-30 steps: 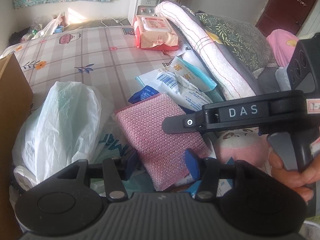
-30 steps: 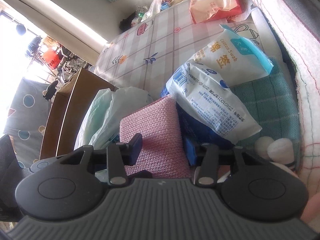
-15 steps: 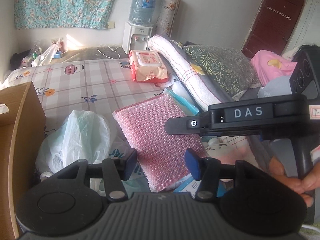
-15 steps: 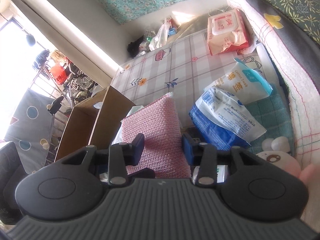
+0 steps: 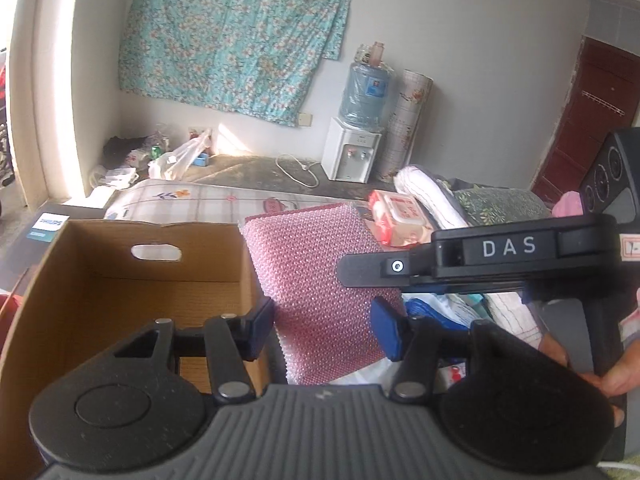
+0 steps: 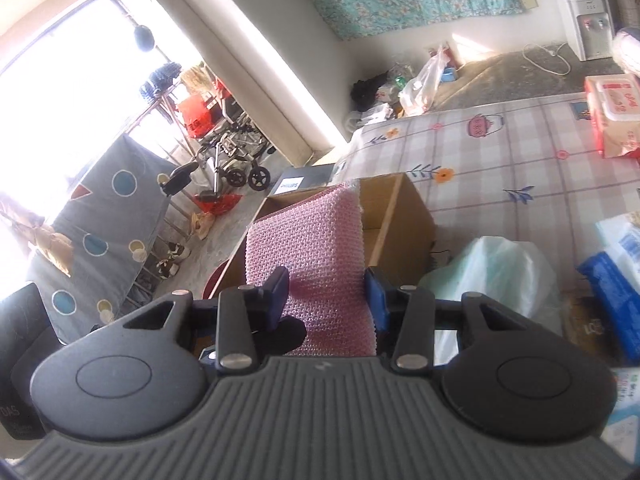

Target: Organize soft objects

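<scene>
Right gripper (image 6: 326,296) has its fingers clamped on the lower part of the pink sponge pad (image 6: 310,264), one pad on each side edge. The pad stands upright in centre frame of the right wrist view, up in the air, w/ the open cardboard box (image 6: 400,216) right behind it. Pale green plastic bag (image 6: 492,276) sits lower right of the box, blue packet (image 6: 612,280) at far right edge. Upper right: checked mattress cover (image 6: 500,160) w/ a red-and-white wipes pack (image 6: 612,108) on it.

In the left wrist view the same pink pad (image 5: 320,288) is centre frame, and the right gripper (image 5: 372,272) reaches in from the right edge, "DAS" on its side, w/ a bare hand (image 5: 600,368) on its handle at lower right. Left gripper (image 5: 322,326) is spread wide, nothing between its fingers; the pad only shows through the gap, further off. Cardboard box (image 5: 132,280) fills the left-centre, open top, oval handle hole in its far wall, just beside the pad's left edge. Can't tell whether pad and box touch. Water dispenser (image 5: 352,148) stands upper centre by the wall, a floral cloth (image 5: 236,32) hanging above it.
</scene>
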`<state>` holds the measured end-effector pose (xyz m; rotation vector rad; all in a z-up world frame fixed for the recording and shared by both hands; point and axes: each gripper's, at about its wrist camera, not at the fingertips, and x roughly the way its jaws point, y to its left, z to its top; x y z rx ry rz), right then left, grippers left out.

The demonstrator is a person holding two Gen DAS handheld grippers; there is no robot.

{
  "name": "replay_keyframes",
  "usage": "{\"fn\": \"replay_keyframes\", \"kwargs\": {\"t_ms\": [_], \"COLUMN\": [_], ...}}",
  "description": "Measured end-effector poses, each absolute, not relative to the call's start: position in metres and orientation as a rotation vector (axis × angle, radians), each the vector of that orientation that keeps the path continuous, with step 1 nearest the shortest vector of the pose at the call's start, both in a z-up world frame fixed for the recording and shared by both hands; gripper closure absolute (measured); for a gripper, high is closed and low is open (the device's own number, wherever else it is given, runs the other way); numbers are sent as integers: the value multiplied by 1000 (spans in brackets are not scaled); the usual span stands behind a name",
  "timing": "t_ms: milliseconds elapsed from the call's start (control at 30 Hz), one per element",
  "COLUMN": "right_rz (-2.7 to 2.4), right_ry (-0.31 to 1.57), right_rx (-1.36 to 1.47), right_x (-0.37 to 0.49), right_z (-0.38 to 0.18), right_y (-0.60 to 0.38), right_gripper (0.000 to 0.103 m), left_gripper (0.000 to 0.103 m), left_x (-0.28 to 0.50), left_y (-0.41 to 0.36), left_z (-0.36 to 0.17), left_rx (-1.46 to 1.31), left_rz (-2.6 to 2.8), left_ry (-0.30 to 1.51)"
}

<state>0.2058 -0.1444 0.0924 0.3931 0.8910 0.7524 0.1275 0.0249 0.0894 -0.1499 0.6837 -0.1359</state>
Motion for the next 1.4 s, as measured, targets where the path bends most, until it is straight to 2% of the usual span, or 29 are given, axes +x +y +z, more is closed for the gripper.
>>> {"fn": "replay_keyframes", "kwargs": {"t_ms": [200,500,667,833,967,1133,1233,1300,1333,1400], "right_rz": [798,668,655,669,661,651,648,655,658,664], "right_ry": [1015,1145,1069,965,926,906,907,903,900,898], "right_rx": [353,214,207,251,310,355,373,387,393,411], "right_x": [244,287,290,275,265,256,256,257,257,257], "right_z": [69,-3,6,31,35,31,27,24,23,21], "right_y": [-45,23,16,-23,-62,-96,-108,-113,-114,-114], "right_gripper": [62,61,61,60,60,60,60,60,60,60], "left_gripper": [48,48,48,49,53,52,43,28,25,12], "left_x": [166,231,243,250,263,274,277,280,282,286], "left_y": [111,178,184,183,189,204,209,216,221,225], "left_z": [69,-21,-59,-69,-82,-87,-84,-82,-81,-80], "left_rx": [-191,-260,-229,-199,-259,-373,-382,-434,-479,-561], "left_rz": [-34,-44,-20,-15,5,35,63,96,119,176], "left_ry": [787,1061,1182,1226,1287,1314,1345,1360,1357,1341]}}
